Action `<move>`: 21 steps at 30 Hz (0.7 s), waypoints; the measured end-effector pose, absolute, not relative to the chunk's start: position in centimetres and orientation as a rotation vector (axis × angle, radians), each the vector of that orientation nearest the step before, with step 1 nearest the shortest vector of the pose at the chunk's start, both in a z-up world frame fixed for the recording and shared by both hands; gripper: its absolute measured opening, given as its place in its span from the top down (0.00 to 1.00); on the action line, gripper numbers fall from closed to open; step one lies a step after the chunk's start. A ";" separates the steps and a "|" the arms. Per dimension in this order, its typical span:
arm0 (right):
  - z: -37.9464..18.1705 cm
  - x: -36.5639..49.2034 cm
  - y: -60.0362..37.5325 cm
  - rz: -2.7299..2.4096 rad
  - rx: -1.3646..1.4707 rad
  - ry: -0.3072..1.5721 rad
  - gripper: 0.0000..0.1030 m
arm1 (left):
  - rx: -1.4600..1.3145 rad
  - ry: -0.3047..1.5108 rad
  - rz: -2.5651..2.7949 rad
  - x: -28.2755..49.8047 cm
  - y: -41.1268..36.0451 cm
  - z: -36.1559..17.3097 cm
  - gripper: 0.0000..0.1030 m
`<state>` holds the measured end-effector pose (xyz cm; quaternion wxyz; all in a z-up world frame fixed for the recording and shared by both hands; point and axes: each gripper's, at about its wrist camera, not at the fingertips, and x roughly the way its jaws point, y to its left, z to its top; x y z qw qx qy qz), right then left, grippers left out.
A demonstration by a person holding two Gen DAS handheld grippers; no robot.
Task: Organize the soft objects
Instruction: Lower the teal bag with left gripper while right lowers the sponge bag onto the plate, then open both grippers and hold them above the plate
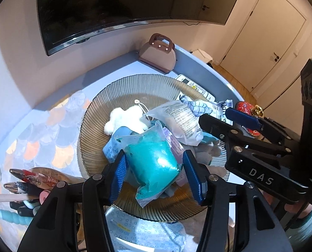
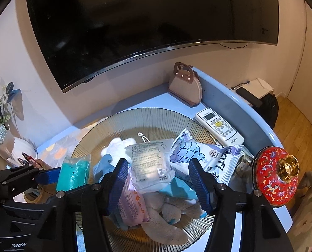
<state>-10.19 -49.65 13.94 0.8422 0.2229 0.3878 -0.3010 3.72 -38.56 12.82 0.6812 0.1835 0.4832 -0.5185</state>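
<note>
Left gripper (image 1: pixel 153 171): jaws apart around teal packet (image 1: pixel 153 161), left pad touching, right pad clear.
Right gripper (image 2: pixel 159 181): jaws apart above clear wrapped packet (image 2: pixel 150 163), not gripping.
Ribbed glass plate (image 1: pixel 122 88): on blue table (image 1: pixel 122 65), heaped with soft packets and plush toys.
Around: one television (image 2: pixel 147 21), one handbag (image 2: pixel 185 88), one remote (image 2: pixel 218 126), one red lid (image 2: pixel 274 176).

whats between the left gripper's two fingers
In the left wrist view a teal packet sits between the left gripper fingers, above the ribbed plate.
</note>
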 end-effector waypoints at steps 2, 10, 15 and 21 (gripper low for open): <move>13.9 -10.2 -49.7 -0.638 0.472 0.819 0.43 | 0.382 1.088 -1.177 3.7 -38.5 13.1 0.39; 14.1 -10.8 -50.2 -0.651 0.497 0.802 0.43 | 0.394 1.015 -1.160 3.4 -38.3 13.9 0.20; 14.0 -10.8 -50.2 -0.646 0.501 0.809 0.43 | 0.364 1.033 -1.134 4.3 -38.0 13.8 0.20; 14.0 -10.7 -50.1 -0.637 0.507 0.807 0.43 | 0.371 1.027 -1.126 4.3 -37.9 13.7 0.20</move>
